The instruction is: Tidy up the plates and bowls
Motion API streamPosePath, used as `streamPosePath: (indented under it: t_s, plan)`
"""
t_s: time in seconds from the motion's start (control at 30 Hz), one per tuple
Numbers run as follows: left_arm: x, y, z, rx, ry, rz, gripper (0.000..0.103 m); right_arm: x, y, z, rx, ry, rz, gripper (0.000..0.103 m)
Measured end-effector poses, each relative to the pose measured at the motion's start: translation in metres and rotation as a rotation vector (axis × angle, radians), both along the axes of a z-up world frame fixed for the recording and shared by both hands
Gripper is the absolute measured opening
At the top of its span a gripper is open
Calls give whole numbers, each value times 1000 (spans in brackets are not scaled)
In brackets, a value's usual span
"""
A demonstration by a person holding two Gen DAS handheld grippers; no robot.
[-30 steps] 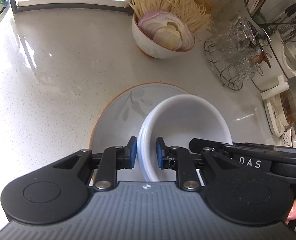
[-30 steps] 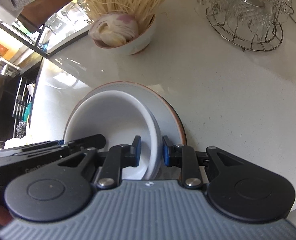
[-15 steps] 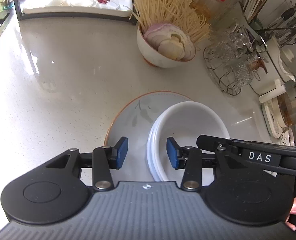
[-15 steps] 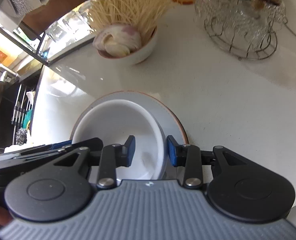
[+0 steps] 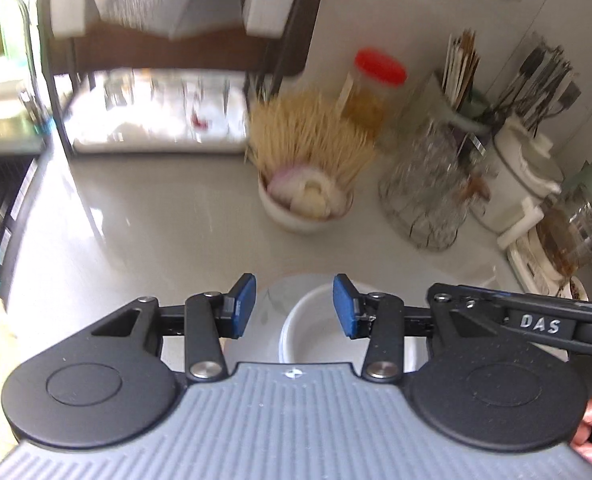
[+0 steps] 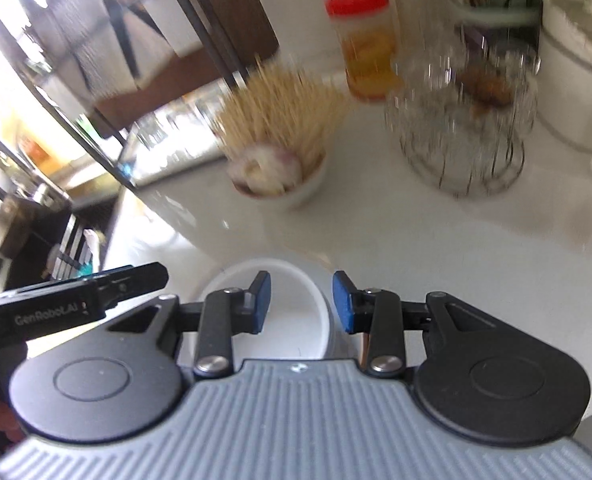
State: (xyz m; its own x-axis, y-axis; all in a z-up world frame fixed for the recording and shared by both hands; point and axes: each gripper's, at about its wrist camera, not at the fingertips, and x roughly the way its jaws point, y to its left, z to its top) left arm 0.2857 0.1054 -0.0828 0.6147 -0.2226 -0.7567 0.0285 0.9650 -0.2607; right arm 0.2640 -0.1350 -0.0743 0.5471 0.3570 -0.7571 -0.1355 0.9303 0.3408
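A stack of white bowls (image 5: 315,332) sits on a leaf-patterned plate (image 5: 274,300) with a brown rim on the white counter. It also shows in the right wrist view (image 6: 296,312). My left gripper (image 5: 294,306) is open and empty, raised above the stack's left side. My right gripper (image 6: 301,302) is open and empty, raised above the stack's right rim. Both views are blurred by motion, and the gripper bodies hide most of the plate.
A bowl of onion slices (image 5: 305,200) stands further back with dry noodles (image 5: 311,136) behind it. A wire basket of glass cups (image 5: 427,192) and a red-lidded jar (image 5: 371,84) stand at the right. Utensil holders (image 5: 519,152) line the wall. A dish rack (image 5: 156,120) is back left.
Both grippers let go of the bowl rim, opened wide and pulled up and back. The bowls and plate stay on the counter.
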Motion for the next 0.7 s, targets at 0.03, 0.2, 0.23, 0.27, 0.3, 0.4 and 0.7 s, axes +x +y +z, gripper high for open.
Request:
streamPosePath:
  t_s: [0.03, 0.2, 0.23, 0.27, 0.3, 0.4, 0.7]
  plan:
    - [-4, -1, 8, 5, -19, 10, 49, -3, -4, 8, 9, -25, -1, 37]
    - [-35, -8, 51, 56, -114, 50, 49, -26, -22, 46, 51, -137, 8, 37]
    - [-43, -10, 58, 62, -127, 59, 49, -32, -25, 52, 54, -161, 13, 37]
    - [-51, -12, 65, 70, -140, 66, 49, -38, -28, 58, 58, -181, 17, 37]
    - [-59, -14, 70, 76, -151, 72, 49, -44, -31, 63, 63, -197, 18, 38]
    - [-85, -22, 82, 79, -177, 90, 49, -63, -39, 75, 76, -248, 25, 38]
    - [-166, -55, 96, 90, -236, 140, 49, -131, -64, 92, 74, -357, 61, 39]
